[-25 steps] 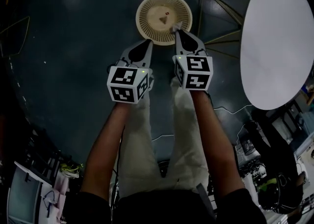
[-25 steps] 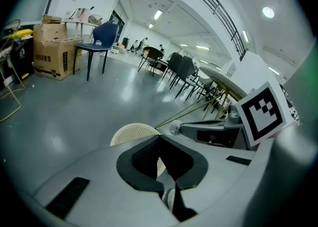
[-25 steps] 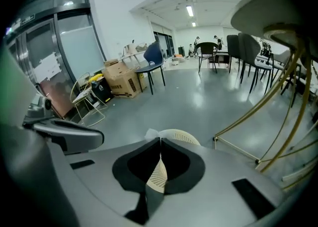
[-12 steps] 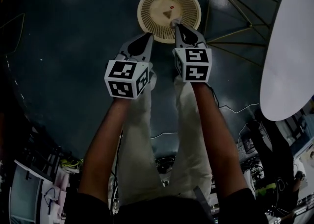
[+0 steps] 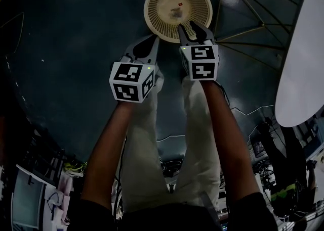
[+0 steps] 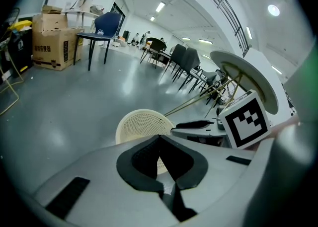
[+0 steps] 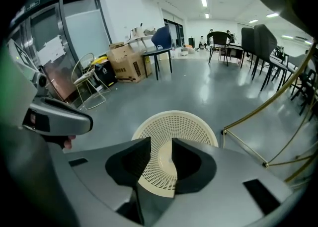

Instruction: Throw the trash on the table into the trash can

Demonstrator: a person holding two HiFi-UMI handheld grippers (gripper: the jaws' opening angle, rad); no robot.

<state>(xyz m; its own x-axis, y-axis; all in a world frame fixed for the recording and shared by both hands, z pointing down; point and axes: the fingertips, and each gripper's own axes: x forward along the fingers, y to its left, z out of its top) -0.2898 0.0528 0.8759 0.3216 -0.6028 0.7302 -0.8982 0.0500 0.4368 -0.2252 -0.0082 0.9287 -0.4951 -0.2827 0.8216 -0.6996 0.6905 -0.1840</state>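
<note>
As its jaws open, right claw [image 5: 195, 26] hovers over trash can [image 5: 152, 18].

A large open office hall: polished grey floor [image 7: 198, 92], rows of dark chairs [image 6: 182, 60], cardboard boxes [image 6: 49, 46], ceiling strip lights [image 7: 203, 0].

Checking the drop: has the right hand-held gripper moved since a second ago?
Yes. The right hand-held gripper stays at the trash can's near rim, but its jaws, shut before, are opening sideways along that rim, nothing between them.
</note>
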